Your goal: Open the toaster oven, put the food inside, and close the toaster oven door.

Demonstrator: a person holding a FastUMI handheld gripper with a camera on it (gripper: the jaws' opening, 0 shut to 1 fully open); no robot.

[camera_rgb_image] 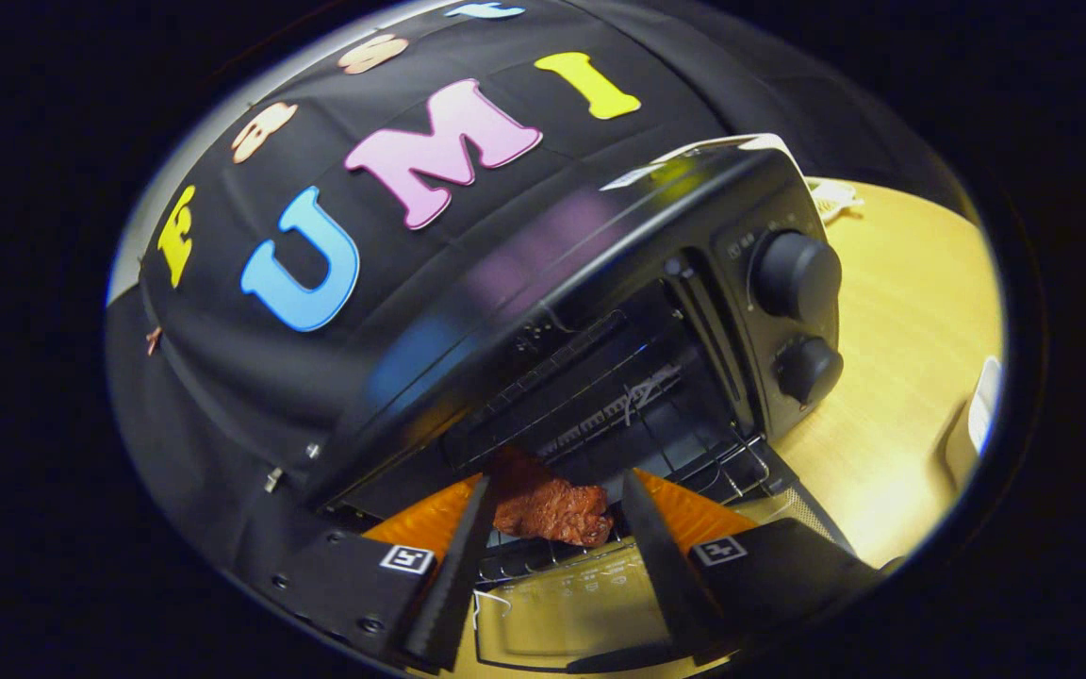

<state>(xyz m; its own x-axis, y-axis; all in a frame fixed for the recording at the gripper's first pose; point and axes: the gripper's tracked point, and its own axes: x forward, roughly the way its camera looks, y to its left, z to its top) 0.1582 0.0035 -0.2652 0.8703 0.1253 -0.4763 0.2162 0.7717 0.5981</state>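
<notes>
meat [551, 507] between claw [557, 505] fingers, perhaps gripped

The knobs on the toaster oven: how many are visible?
2. The upper knob and the lower knob sit on the toaster oven panel, beside its open cavity. None seems hidden.

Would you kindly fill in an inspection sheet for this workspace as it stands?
Surface: wooden table, bare beside the oven.
Job's things: toaster oven open, door folded down; brown food at the rack's front edge.
Clutter: white object beyond the oven's knob side.
Tool: tool fingers apart, the food between them with a gap on one side.
Cables: nothing seen.
Surroundings: black cloth wall behind.
</notes>
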